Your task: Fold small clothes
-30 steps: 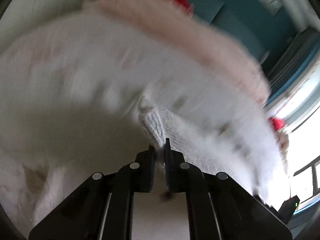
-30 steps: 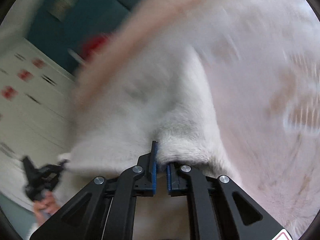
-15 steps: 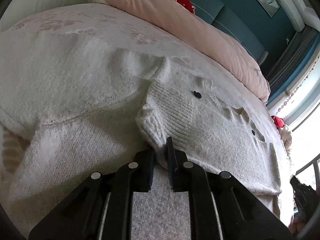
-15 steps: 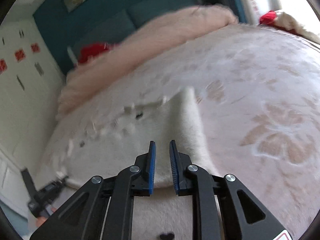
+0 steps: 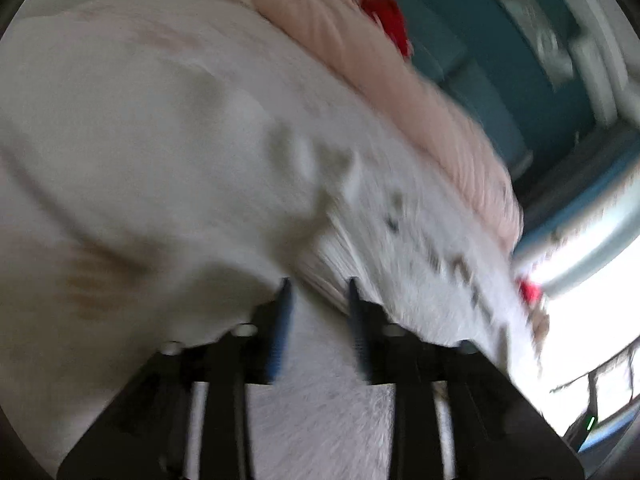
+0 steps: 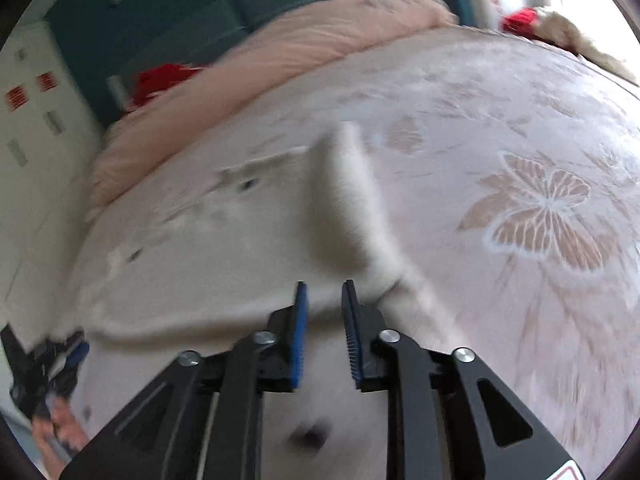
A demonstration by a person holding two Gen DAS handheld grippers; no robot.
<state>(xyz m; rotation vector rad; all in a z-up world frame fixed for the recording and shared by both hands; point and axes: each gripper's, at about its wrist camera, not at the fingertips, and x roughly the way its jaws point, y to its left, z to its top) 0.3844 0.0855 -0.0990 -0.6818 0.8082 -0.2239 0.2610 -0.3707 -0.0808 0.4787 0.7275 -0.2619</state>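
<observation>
— Where does the cardigan [image 6: 224, 240] lie?

— Spread on the bed [image 6: 520, 128], on the butterfly-patterned cover, below the pink duvet [image 6: 280, 52] bunched along the bed's far edge. Its near hem runs just in front of both tongs.

— Are the tongs gripping it?

— No. The left tongs [image 5: 318, 292] have just been opening; their jaws stand apart with the ribbed sleeve cuff [image 5: 324, 256] just ahead of them, not pinched. The right tongs [image 6: 324, 292] have just been opening too; a narrow gap shows between the blue pads [image 6: 300, 336], with knit beneath but nothing clamped.

— So the fold is laid?

— I judge one fold is set down and let go. The sleeve [image 6: 344, 200] on the right lies turned in over the body.

— How to do this release well?

— Draw both tongs clear without snagging the loose knit; the teeth could catch yarn and pull the fold askew. Then check the edges line up before taking the next grip. The left view is blurred, so the cuff's exact lie I cannot tell.
</observation>
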